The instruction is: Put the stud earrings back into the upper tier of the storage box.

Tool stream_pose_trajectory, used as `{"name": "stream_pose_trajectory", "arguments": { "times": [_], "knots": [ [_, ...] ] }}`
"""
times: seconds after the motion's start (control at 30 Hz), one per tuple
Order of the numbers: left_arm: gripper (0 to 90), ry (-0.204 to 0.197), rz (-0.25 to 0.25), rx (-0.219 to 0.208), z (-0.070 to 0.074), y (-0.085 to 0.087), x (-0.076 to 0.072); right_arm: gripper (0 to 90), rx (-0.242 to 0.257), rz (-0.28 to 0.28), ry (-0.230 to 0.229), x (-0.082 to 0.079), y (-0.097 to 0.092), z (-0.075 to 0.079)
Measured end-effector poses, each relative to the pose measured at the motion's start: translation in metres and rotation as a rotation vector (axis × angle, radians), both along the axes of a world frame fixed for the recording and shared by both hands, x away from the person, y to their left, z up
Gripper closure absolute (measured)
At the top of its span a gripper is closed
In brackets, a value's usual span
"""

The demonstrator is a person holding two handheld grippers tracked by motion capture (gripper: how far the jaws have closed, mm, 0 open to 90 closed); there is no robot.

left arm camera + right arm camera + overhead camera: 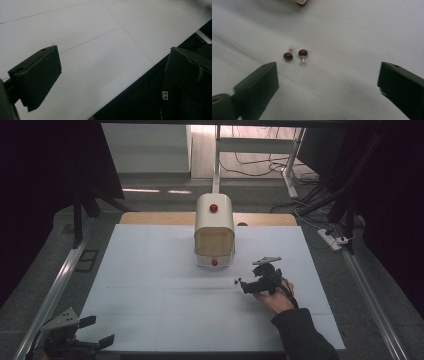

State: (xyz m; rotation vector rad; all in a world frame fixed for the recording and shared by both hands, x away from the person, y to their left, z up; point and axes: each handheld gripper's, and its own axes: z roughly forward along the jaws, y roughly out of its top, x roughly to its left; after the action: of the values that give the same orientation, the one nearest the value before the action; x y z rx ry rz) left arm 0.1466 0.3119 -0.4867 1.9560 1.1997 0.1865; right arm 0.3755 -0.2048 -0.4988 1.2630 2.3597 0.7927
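Two small dark-red stud earrings (288, 55) (303, 53) lie side by side on the white table mat, their metal posts showing. In the high view the earrings (238, 281) are a tiny dark speck just left of my right gripper (245, 285). That gripper (328, 85) points at them from a short way off, its jaws wide apart with nothing between them. My left gripper (102, 330) rests at the near left corner of the mat, also open. Its jaws (112, 72) straddle the mat's edge and hold nothing.
A cream box (214, 232) with a rounded top, a tan front panel and red knobs stands at the middle back of the mat (150, 285); its lower edge (297, 2) lies just beyond the earrings. Metal rails (55, 290) run along both sides of the table.
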Motion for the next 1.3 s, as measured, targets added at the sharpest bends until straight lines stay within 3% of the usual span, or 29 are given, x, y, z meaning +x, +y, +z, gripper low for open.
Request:
{"name": "stream_pose_trajectory", "arguments": {
  "times": [0.17, 0.57, 0.8, 0.97, 1.1, 1.3],
  "knots": [
    [0.7, 0.001, 0.001, -0.001, 0.000, 0.000, 0.000, 19.8, -0.010, 0.016, -0.010, 0.005, 0.004, 0.001],
    [0.9, 0.002, 0.000, 0.000, 0.000, 0.000, 0.000, 60.5, 0.046, 0.066, 0.043, 0.016, 0.014, 0.000],
    [1.0, 0.001, -0.001, 0.000, 0.000, 0.000, 0.000, 71.5, 0.022, 0.092, 0.050, 0.020, 0.024, -0.004],
    [1.1, 0.001, -0.002, 0.000, 0.000, 0.000, 0.000, 75.2, 0.021, 0.101, 0.059, 0.022, 0.027, -0.007],
    [1.2, 0.000, -0.004, -0.001, 0.000, 0.000, 0.000, 78.6, -0.030, 0.111, 0.075, 0.022, 0.030, -0.012],
    [1.2, -0.002, -0.004, 0.001, 0.000, 0.000, 0.000, 79.5, -0.030, 0.109, 0.076, 0.022, 0.030, -0.011]
  ]
}}
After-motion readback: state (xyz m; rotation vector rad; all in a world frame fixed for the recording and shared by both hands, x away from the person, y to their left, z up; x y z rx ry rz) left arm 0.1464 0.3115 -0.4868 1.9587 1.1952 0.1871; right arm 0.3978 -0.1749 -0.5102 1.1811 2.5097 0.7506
